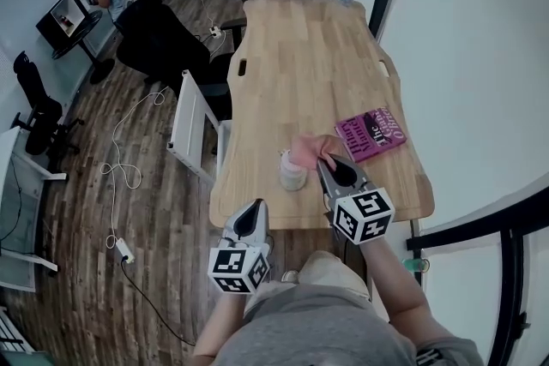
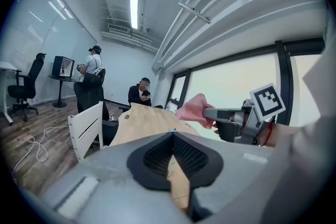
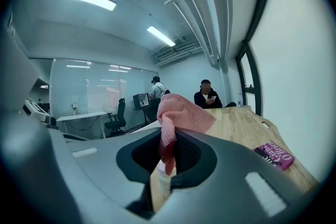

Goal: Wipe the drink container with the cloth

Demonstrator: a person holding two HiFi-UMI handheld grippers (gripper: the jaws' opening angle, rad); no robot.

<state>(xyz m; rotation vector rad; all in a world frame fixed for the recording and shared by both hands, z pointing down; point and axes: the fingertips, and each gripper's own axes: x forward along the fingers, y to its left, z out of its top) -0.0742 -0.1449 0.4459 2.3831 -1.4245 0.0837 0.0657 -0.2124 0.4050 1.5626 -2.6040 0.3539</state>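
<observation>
Right gripper (image 1: 325,164) fingers pinch cloth (image 1: 310,147) over container (image 1: 292,173) near book (image 1: 371,134); left gripper (image 1: 256,207) fingers closed.

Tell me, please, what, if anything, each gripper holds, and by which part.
The right gripper pinches the pink cloth by a bunched fold, the rest puffing above its jaws. The left gripper is shut, empty.

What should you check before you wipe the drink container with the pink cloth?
1. Cloth gripped: ok, the right gripper has its jaws shut on it.
2. Drink container upright on the table: ok.
3. Cloth touching the container: cannot tell; it hangs close by its top.
4. Left gripper steadying the container: not ok; it is shut, empty and back near the table's edge.
5. Book out of the way: ok, it lies apart.
</observation>
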